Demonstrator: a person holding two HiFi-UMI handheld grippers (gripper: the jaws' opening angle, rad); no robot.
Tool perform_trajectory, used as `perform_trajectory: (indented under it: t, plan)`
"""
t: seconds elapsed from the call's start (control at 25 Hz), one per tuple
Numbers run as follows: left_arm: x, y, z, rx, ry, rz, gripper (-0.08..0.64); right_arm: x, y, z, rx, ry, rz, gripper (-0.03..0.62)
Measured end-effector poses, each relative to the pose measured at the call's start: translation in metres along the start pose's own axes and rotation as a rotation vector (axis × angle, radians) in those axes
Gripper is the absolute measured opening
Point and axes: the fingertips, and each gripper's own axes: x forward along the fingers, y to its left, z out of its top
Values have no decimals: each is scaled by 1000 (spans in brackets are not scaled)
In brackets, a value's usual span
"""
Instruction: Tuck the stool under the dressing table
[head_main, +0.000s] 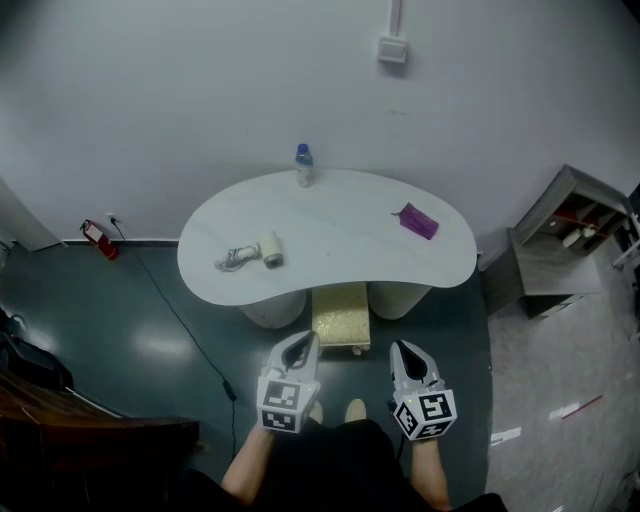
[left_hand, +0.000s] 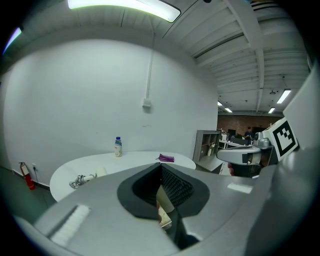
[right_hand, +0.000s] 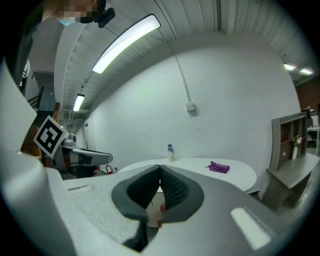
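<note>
1. Stool (head_main: 340, 316) sits part-tucked beneath the tabletop (head_main: 330, 235), its near end showing.
2. Left gripper (head_main: 303, 342) and right gripper (head_main: 402, 350) hover nearby, fingers pressed together, empty; a final push may be left.

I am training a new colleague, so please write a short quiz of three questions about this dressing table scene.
1. True or false: the bottle stands near the back edge of the dressing table, by the wall.
2. Which lies nearer the table's right end in the head view? A) the hair dryer B) the purple pouch
3. Fill in: the jaws of the left gripper and the right gripper are both ____.
Key: 1 true; 2 B; 3 shut.
</note>
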Motion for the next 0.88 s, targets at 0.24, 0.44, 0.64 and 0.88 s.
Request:
perform_trajectory:
  t: [0.24,0.44,0.64,0.88]
  plan:
    - [-2,2,-1,-5,1,10,6,3,3,0,2,3,13,3]
    - [-2,3,0,2,7,11,6,7,6,0,6,5,26,3]
    - [2,2,-2,2,10,9,6,9,3,0,7,5,22,3]
    - [7,3,-1,0,13,4,6,12,0,2,6,4,20,3]
